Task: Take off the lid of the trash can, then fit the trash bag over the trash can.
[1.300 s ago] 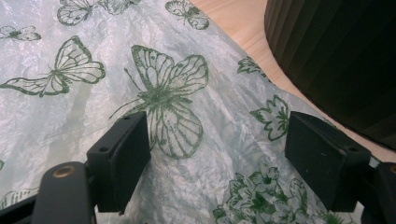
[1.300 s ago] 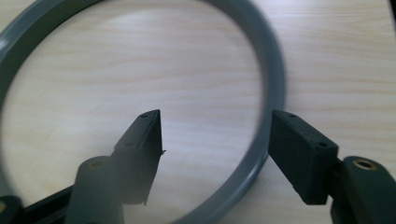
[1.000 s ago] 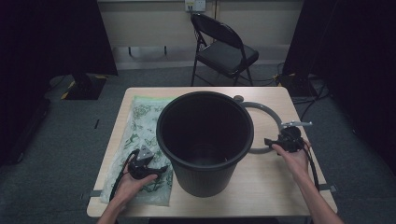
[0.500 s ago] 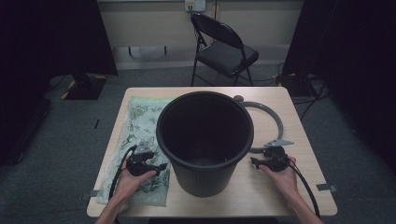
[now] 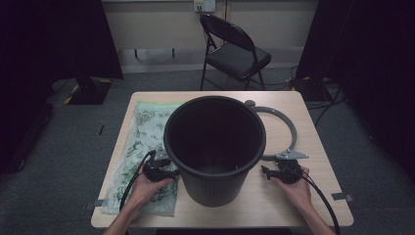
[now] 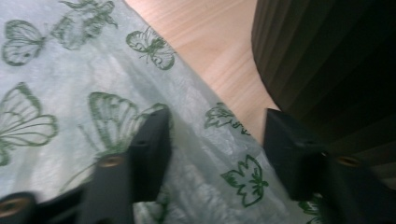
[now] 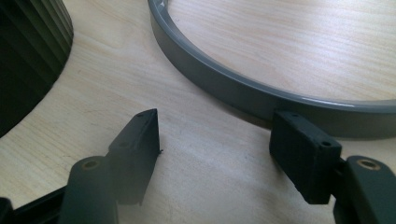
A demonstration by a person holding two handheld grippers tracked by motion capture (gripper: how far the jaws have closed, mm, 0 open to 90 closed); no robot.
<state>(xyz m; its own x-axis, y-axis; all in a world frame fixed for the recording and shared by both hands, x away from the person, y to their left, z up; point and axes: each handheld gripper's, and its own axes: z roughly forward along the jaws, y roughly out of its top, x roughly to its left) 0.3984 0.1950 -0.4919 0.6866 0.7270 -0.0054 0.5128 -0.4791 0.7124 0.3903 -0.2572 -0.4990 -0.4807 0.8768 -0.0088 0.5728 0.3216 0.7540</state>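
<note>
A big black ribbed bin stands open in the middle of the wooden table. Left of it lies a translucent bag printed with green butterflies. My left gripper rests low on the bag's near part, right by the bin's wall. In the left gripper view its jaws have just been closing, and they still stand apart over the bag without pinching it. My right gripper sits open on bare wood to the right of the bin, with nothing between its fingers. The grey ring lies just past them.
The grey ring lies flat on the table's right half, partly behind the bin. A folding chair stands beyond the far edge. Bare wood runs along the table's near edge. Cables trail from both grippers toward the person.
My right hand has come down from the table's right edge beside the ring to the wood near the bin. The left gripper has edged slightly toward the bin.
</note>
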